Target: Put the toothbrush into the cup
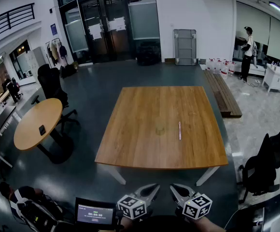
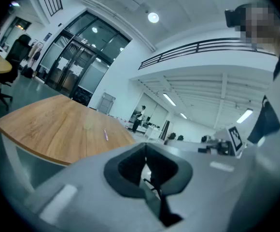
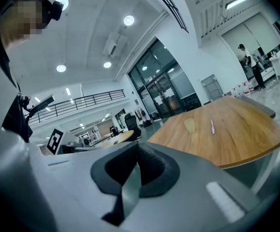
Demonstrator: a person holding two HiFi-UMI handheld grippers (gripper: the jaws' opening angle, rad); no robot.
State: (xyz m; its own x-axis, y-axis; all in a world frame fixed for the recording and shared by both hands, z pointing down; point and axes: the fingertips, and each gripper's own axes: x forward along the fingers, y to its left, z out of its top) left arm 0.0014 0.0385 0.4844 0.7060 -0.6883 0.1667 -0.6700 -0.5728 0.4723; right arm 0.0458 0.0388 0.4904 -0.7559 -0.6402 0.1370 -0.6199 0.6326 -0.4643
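Lying flat on the square wooden table [image 1: 140, 144], the pink toothbrush [image 1: 180, 130] sits just to the right of the clear cup [image 1: 160, 128], apart from it; the cup stands upright near the table's middle. Left gripper [image 1: 154, 187] and right gripper [image 1: 174, 188] hang side by side off the table's near edge, well apart from both objects. Each gripper has its jaws drawn together with nothing between them.

Pink toothbrush [image 1: 180, 130] flat near clear cup [image 1: 160, 128]
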